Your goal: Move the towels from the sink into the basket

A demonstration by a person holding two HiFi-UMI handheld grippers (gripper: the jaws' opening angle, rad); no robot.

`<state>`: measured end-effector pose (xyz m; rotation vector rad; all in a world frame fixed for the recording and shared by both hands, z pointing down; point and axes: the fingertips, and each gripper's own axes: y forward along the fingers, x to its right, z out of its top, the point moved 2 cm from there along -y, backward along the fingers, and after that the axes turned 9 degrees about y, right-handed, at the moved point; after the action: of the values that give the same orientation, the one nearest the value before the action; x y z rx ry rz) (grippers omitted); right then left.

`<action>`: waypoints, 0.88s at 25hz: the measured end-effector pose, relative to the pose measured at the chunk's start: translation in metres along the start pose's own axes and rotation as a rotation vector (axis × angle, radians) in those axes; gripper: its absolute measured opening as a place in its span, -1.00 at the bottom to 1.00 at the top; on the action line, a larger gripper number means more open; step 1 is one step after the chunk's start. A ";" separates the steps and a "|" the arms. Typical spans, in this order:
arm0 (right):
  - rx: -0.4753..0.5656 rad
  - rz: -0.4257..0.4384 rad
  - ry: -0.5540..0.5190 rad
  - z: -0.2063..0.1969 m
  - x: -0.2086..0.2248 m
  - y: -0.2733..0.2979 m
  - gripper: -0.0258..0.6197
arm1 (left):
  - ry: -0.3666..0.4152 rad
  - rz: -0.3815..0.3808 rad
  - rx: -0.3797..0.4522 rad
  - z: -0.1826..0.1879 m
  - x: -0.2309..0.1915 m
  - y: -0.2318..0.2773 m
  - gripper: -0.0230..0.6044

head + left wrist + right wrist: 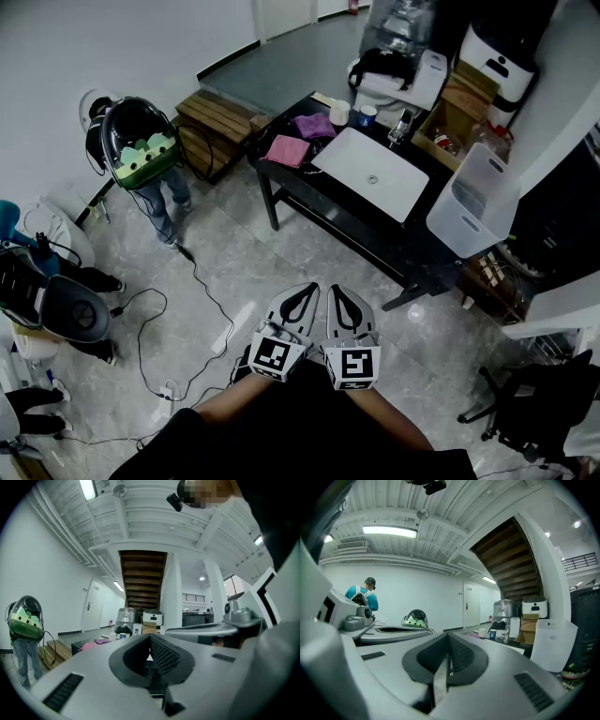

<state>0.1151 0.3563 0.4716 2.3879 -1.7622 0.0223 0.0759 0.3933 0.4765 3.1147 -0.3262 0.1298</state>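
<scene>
Both claws are closed and empty: the left claw (302, 298) and the right claw (343, 302) sit side by side, near, well apart from the black worktop (298, 180). At left a cable (199, 277) trails over the floor and could catch a foot on the approach. Far off, a pink towel (288, 150) and a purple towel (315, 126) lie close together left of the white sink (372, 173), not in it; one grab might drag both. The basket (473, 202) at the right end could be knocked.
</scene>
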 end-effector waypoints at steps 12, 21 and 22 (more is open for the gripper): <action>0.021 -0.003 0.088 -0.003 0.011 -0.002 -0.86 | 0.017 0.026 -0.005 -0.002 -0.006 0.000 -0.89; -0.023 -0.019 0.099 -0.017 0.012 0.034 -0.86 | -0.030 0.018 -0.028 -0.025 -0.041 0.008 -0.89; -0.027 -0.019 0.094 -0.019 0.011 0.041 -0.86 | -0.036 0.012 -0.031 -0.028 -0.047 0.010 -0.89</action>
<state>0.0816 0.3371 0.4964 2.3445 -1.6872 0.1061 0.0253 0.3935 0.5006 3.0884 -0.3444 0.0686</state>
